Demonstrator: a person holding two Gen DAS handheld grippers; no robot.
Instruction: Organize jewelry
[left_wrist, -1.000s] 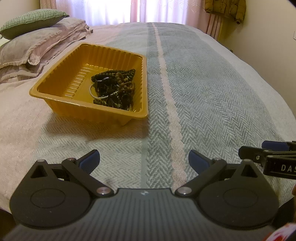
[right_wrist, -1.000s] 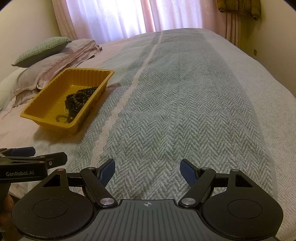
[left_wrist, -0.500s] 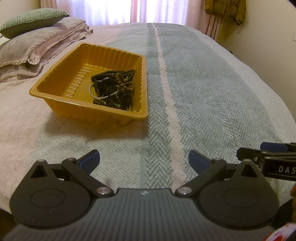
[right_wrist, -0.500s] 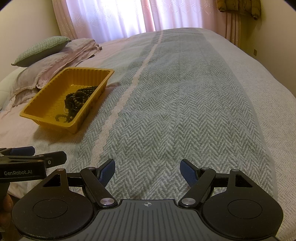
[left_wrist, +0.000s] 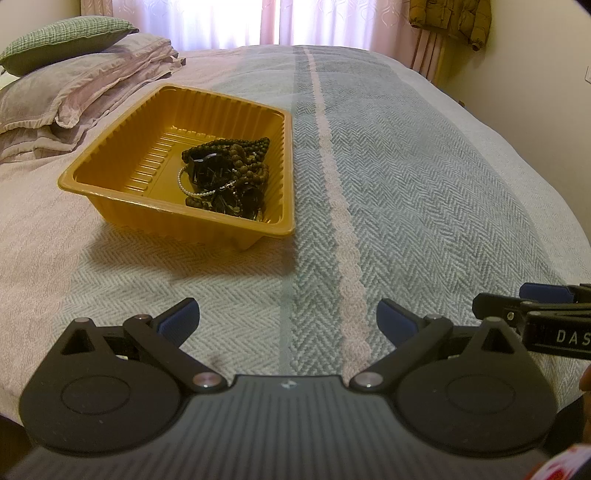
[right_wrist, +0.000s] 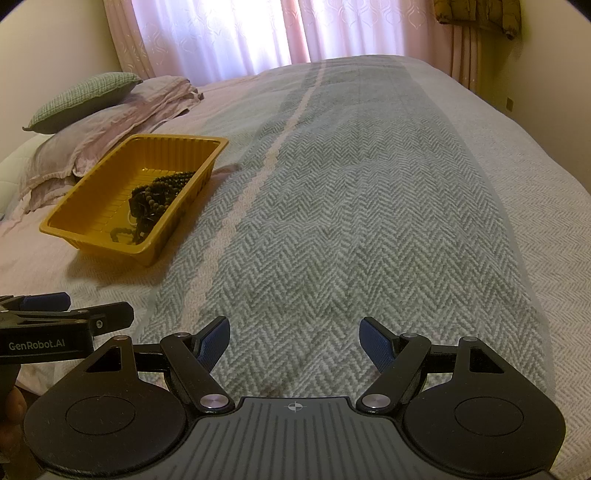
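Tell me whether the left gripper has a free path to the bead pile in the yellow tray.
Probably yes: the left gripper stands open, only bare blanket lies before the yellow tray, and the bead pile sits uncovered.

Herringbone-blanketed bed carries yellow tray and pillows.

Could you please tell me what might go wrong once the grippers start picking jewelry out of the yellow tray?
1. The beaded strands lie tangled in one heap, so pulling one would probably drag others out.
2. The yellow tray looks light and sits on soft bedding; a tug could tip or slide it.
3. The thin pearl bracelet lies partly under dark beads, so the open left gripper might miss it.
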